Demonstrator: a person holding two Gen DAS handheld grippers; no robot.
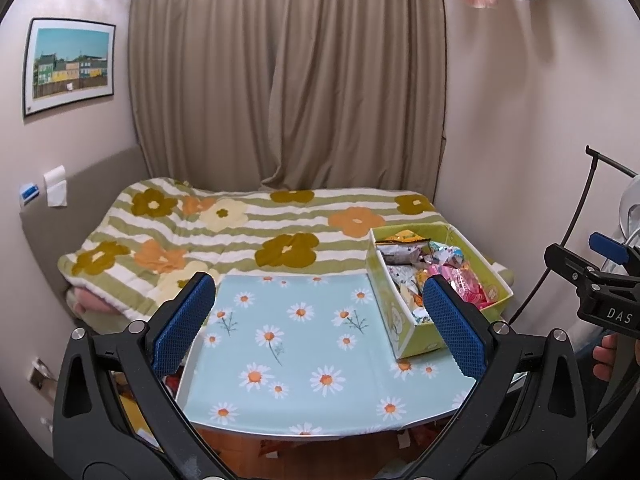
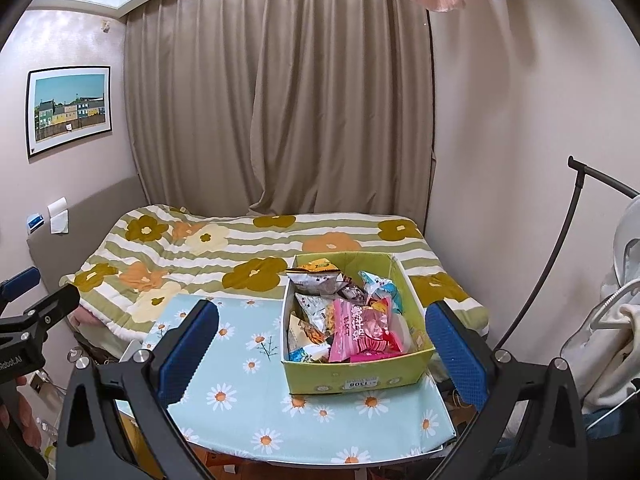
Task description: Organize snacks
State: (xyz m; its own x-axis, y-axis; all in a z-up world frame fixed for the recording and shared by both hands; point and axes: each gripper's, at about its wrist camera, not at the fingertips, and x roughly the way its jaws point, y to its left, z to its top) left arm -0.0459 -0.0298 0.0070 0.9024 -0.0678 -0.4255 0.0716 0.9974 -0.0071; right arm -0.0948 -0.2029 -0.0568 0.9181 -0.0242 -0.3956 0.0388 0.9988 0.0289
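I held both grippers back from the desk (image 2: 248,412) and level with each other, and neither had anything in it: the left gripper (image 1: 320,332) stood with its blue pads wide apart, framing the daisy-print cloth, and the right gripper (image 2: 320,344) stood just as wide, its pads to either side of the green box (image 2: 360,380). That box sat on the desk's far right part, its back end toward the bed (image 2: 240,252) behind, and the snacks (image 2: 352,320) were all heaped inside it: a pink packet (image 2: 362,338) lay on top at the near end, silvery and blue packets (image 2: 380,284) behind it, an orange-topped one (image 2: 318,267) at the far wall. Left of the box the cloth was bare (I saw no loose packet on it in either view). Some small bits lay on the floor (image 1: 276,450) under the desk's near edge, too blurred for me to say what they were. I judged that this scene fitted two stages alike: packets piled in the box and waiting to be taken out and sorted, or packets already gathered off the desk into the box. So I could not name the step from the way things lay. Any reach into the box would have called for care, I thought, since the packets overlapped loosely and a wide gripper coming down on the heap could pinch two at once.
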